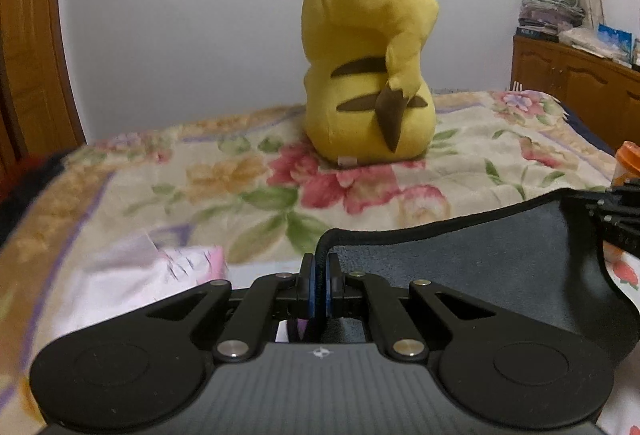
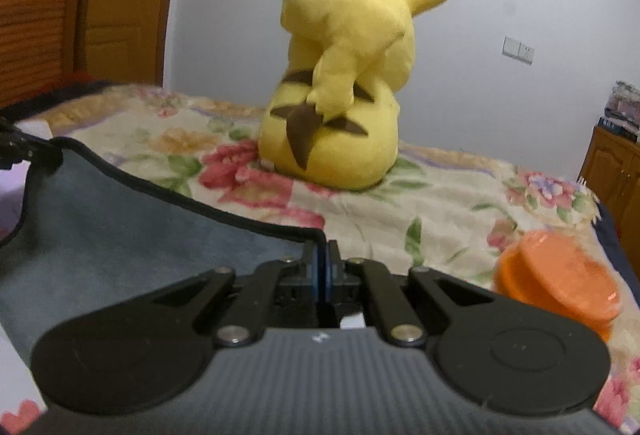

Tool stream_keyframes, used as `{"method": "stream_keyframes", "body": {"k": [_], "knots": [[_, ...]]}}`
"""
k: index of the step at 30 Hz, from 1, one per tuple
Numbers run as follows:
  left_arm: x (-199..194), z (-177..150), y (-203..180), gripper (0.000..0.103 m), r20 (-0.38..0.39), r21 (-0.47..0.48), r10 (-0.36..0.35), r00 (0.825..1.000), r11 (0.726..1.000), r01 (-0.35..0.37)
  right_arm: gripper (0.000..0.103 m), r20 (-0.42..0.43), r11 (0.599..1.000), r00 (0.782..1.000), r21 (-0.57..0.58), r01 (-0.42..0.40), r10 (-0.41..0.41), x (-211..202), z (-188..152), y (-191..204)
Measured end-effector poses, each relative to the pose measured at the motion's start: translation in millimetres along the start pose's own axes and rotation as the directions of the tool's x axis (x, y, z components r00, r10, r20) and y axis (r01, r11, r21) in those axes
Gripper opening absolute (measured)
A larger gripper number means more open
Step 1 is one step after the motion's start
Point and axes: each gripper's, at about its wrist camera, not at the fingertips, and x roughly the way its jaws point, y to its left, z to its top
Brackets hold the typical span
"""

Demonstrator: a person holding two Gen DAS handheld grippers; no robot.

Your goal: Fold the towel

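A dark grey towel with a black hem (image 1: 472, 259) hangs stretched between my two grippers above a flowered bedspread. My left gripper (image 1: 320, 263) is shut on the towel's left corner; the cloth runs off to the right, where the right gripper's black body (image 1: 616, 211) shows at the frame edge. In the right wrist view my right gripper (image 2: 322, 251) is shut on the towel's (image 2: 132, 219) right corner, and the cloth sags leftward to the left gripper (image 2: 16, 151).
A yellow Pikachu plush (image 1: 368, 75) sits on the flowered bedspread (image 1: 224, 175) ahead, its back to me. An orange plastic container (image 2: 560, 275) lies at right. Pale pink paper or cloth (image 1: 132, 275) lies at left. A wooden cabinet (image 1: 576, 75) stands far right.
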Motion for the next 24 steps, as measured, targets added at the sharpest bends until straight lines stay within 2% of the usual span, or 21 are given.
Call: {"method": "stream_keyframes", "body": {"k": [9,12,13,15,16,17,18,19,20,24], "knots": [[28,-22,-1,0.007,-0.056,-0.004,0.008,0.998,1.0,-0.009,0.004,-0.077,1.0,0.997,-0.011,0.0,-0.001,22,-23,4],[31,-22,-1,0.011,-0.062,-0.003,0.022,0.998,1.0,-0.022,0.005,-0.088,1.0,0.996,0.003,0.002,-0.002,26,-25,4],[32,-22,-1,0.015,-0.064,-0.001,0.026,0.998,1.0,-0.026,0.005,-0.092,1.0,0.996,0.006,0.005,-0.004,27,-25,5],[31,-23,-1,0.029,-0.066,0.0,0.033,0.997,0.999,-0.033,0.017,-0.092,1.0,0.996,0.009,0.014,-0.013,29,-26,5],[31,-24,-1,0.041,-0.066,-0.005,0.03,0.997,1.0,-0.031,0.02,-0.093,1.0,0.996,0.009,0.017,-0.016,28,-26,5],[31,-25,-1,0.05,-0.067,-0.012,0.03,0.997,0.999,-0.031,0.033,-0.093,1.0,0.996,0.012,0.013,-0.012,28,-26,5],[30,-26,-1,0.054,-0.065,-0.015,0.031,0.997,0.999,-0.032,0.047,-0.092,1.0,0.996,0.016,0.007,-0.005,28,-26,5],[28,-27,-1,0.061,-0.063,-0.015,0.032,0.997,0.999,-0.033,0.052,-0.089,1.0,0.996,0.02,0.004,-0.002,27,-26,5],[27,-27,-2,0.065,-0.062,-0.016,0.032,0.998,0.999,-0.033,0.054,-0.086,1.0,0.996,0.025,0.003,-0.001,25,-26,5],[15,-28,-6,0.07,-0.069,-0.011,0.026,0.997,1.0,-0.026,0.054,-0.094,0.998,0.996,0.055,-0.008,0.013,15,-25,4]]}}
